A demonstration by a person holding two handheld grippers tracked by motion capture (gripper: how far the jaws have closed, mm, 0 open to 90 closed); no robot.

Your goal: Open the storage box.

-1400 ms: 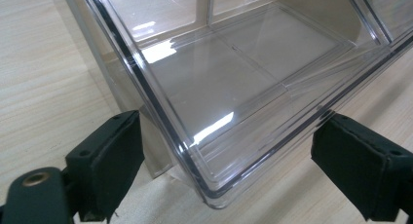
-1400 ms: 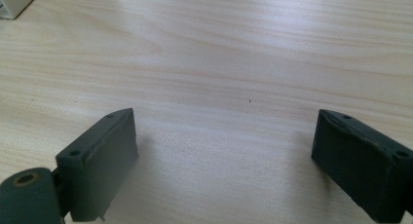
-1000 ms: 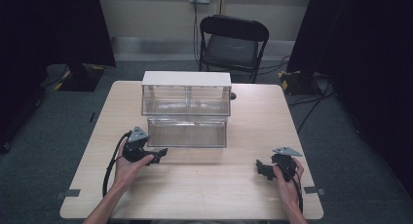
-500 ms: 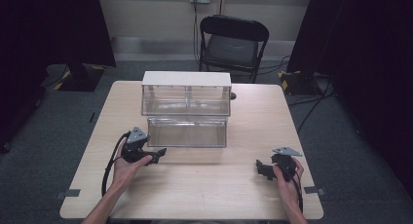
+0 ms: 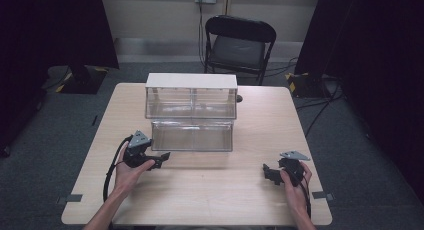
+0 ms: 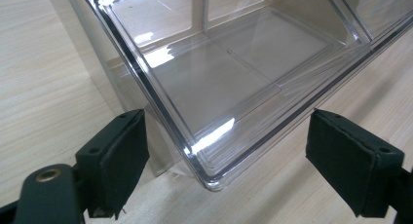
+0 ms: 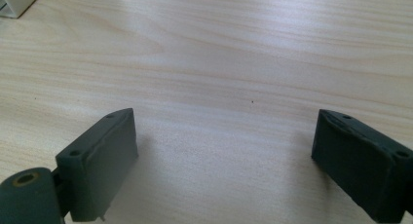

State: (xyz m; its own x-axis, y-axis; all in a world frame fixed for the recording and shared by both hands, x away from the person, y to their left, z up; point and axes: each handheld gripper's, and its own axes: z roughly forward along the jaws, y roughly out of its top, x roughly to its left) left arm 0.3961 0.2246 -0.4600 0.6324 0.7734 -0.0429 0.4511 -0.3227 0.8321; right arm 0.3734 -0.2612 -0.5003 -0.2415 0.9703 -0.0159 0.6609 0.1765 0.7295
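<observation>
I see the pale table [image 5: 200,190], a chair [image 5: 239,45] behind it; left gripper [image 6: 226,151] gapes wide at the clear bin [image 6: 234,68] corner (right gripper [image 7: 224,160] equally wide over bare wood).

Left gripper [image 5: 162,159] near clear bin [image 5: 192,136]; right gripper [image 5: 267,171] apart.

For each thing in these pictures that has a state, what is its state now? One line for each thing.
Left gripper: open, jaws on either side of the lower bin's front corner, not clamped.
Right gripper: open, nothing between the jaws, above bare table.
Clear two-tier organizer: upright, looks empty.
Lower bin: empty.
Folding chair: unfolded, seat unoccupied, behind the table.
</observation>
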